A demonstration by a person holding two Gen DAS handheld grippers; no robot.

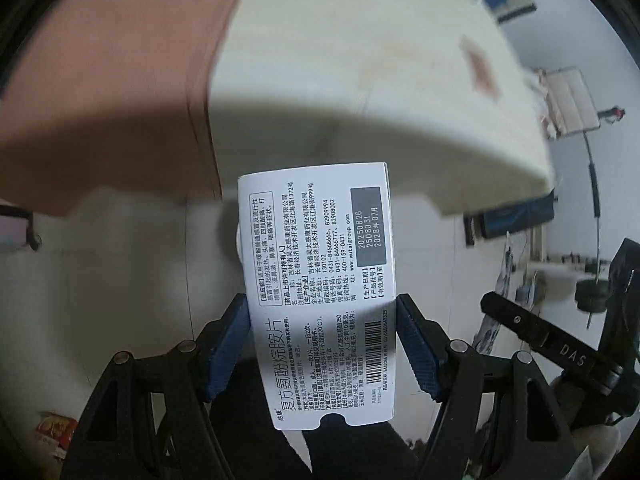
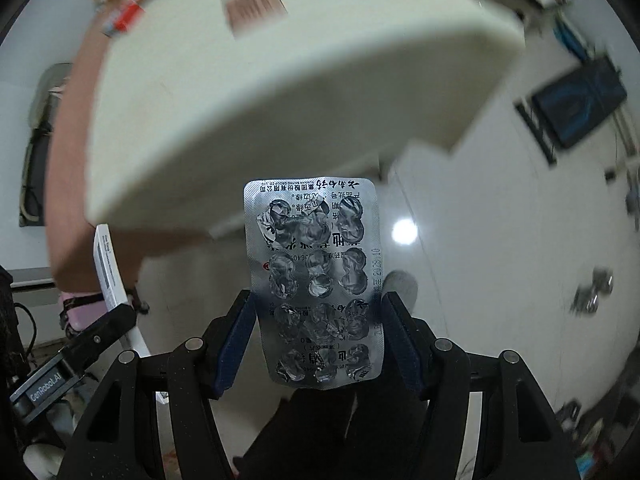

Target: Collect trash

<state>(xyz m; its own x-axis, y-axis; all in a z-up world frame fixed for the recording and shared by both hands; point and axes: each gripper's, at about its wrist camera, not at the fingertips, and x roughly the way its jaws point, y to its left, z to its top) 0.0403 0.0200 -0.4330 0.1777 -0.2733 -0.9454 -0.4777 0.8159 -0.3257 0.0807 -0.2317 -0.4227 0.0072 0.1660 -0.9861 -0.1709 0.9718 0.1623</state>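
My left gripper point(image 1: 322, 344) is shut on a white medicine box point(image 1: 320, 276) with black print and a barcode, held upright above the floor beside the table. My right gripper point(image 2: 318, 342) is shut on a used silver blister pack point(image 2: 316, 280) with burst foil pockets, also held in the air. The white box and the left gripper also show at the left of the right wrist view point(image 2: 108, 272). The right gripper's body shows at the right of the left wrist view point(image 1: 560, 352).
A cream table point(image 2: 280, 92) with a pink-brown side point(image 1: 112, 92) fills the upper part of both views. A small reddish packet point(image 2: 254, 4) lies on it, and colourful packaging point(image 2: 120, 0) at its far edge. Below is pale tiled floor point(image 2: 460, 240), with a red wrapper point(image 1: 54, 430) and clutter along the walls.
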